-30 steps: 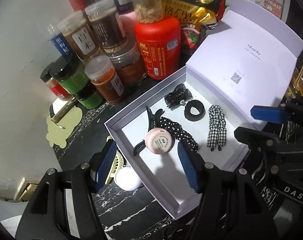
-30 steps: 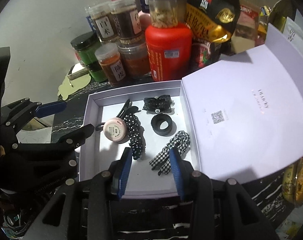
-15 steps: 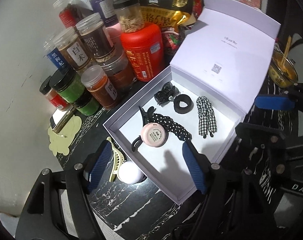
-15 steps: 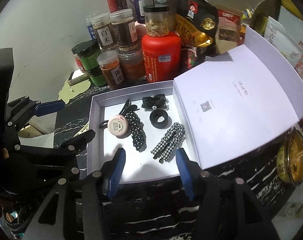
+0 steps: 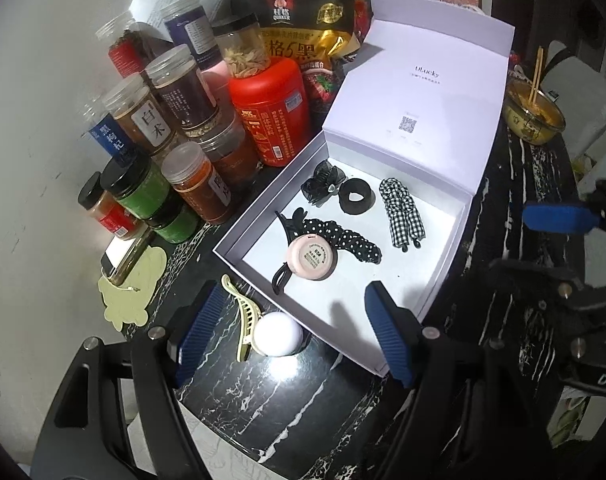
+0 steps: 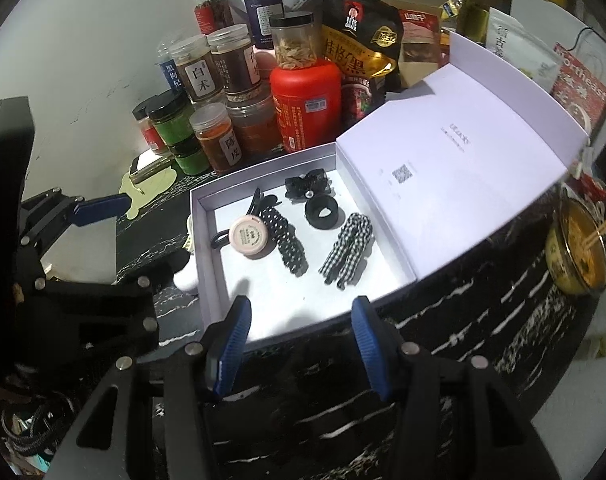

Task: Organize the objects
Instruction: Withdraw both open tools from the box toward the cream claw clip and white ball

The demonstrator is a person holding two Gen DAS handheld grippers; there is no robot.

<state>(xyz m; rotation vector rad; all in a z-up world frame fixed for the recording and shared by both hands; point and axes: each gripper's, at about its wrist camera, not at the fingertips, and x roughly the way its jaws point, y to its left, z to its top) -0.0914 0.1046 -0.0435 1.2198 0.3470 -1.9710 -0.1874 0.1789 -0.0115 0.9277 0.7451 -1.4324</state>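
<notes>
An open white box (image 5: 443, 288) (image 6: 207, 240) lies on the black marble table with its lid (image 5: 431, 92) folded back. Inside lie a pink round compact (image 5: 311, 260) (image 6: 249, 236), a polka-dot hair clip (image 5: 343, 236), a black claw clip (image 5: 323, 184), a black ring scrunchie (image 5: 357, 196) and a checked scrunchie (image 5: 403, 212) (image 6: 349, 248). A yellow claw clip (image 5: 243, 316) and a white round object (image 5: 277, 334) lie outside, left of the box. My left gripper (image 5: 291, 332) is open and empty above the box's near corner. My right gripper (image 6: 299, 344) is open and empty at the box's front edge.
Several spice jars (image 5: 155, 120), a red canister (image 5: 271, 112) and a snack bag (image 5: 299, 20) stand behind the box. A yellow bowl with chopsticks (image 5: 535, 112) (image 6: 579, 252) sits at the right. A yellow flower-shaped mat (image 5: 131, 292) lies at the left by the wall.
Both grippers have pulled back and up from the box, so more of the table shows. The things in the box have not moved.
</notes>
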